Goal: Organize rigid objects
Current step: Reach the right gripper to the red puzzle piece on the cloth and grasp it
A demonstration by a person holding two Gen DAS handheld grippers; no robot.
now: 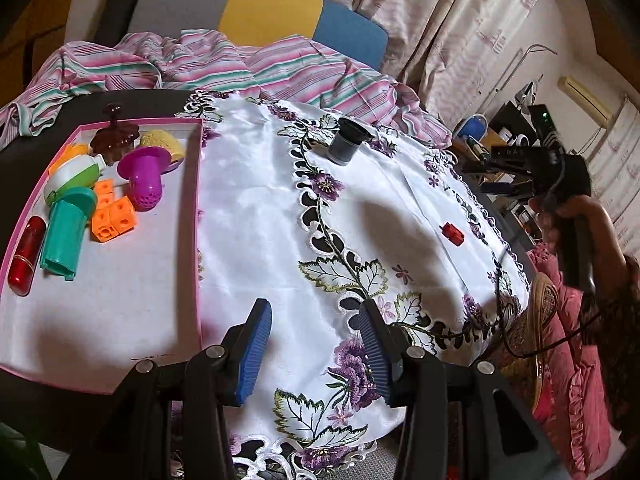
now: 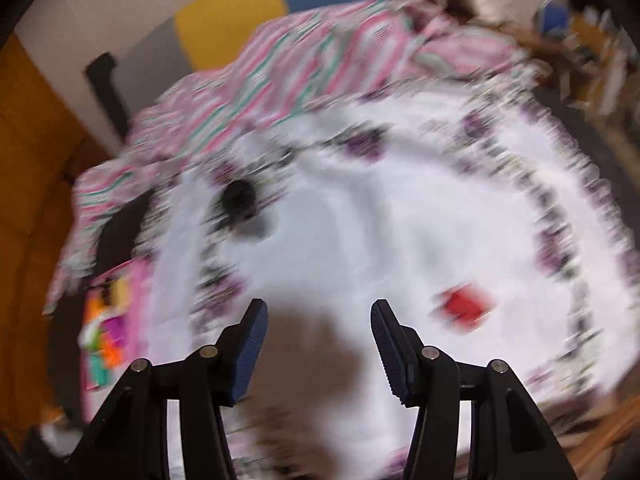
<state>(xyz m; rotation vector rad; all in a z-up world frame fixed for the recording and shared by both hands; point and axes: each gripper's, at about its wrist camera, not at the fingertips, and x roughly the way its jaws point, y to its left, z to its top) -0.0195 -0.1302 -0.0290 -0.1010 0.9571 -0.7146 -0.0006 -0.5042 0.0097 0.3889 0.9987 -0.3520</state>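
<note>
1. Left tongs (image 1: 316, 344), lower centre of the left wrist view: spread, nothing between them, over bare embroidered cloth (image 1: 256, 216) on the desk. Right tongs (image 2: 320, 340): spread and empty too, above their own shadow on the cloth.

2. Things not yet sorted: a small red block (image 1: 453, 235) at the right of the left wrist view, near the cloth's edge, and a grey cup-like piece (image 1: 347, 141) standing upper centre. Already in the pink-rimmed tray (image 1: 198, 184) at the left: orange cubes (image 1: 114, 216), magenta strainer cup (image 1: 145, 176), teal tube (image 1: 66, 232), red capsule (image 1: 26, 256), and others crowded at its far end.

3. Risk: the right wrist view is heavily smeared. The red block (image 2: 466, 306) lies right of the tongs there, not between them. A closing at speed would likely miss or clip it.

4. Risk: the block is low and small on glossy cloth. A glancing touch could skid it toward the near edge and off the desk.

5. Risk: tongs pressing too low may snag the cutwork embroidery and drag the cloth, toppling the grey piece (image 2: 240, 204).

6. Risk: the tray's far end is packed. A drop there could bounce off the cubes or set the capsule rolling; the bare near half looks safer.

7. Risk: the cable (image 1: 520, 344) hanging from the right handle (image 1: 576, 240) could sweep the cloth's edge.
</note>
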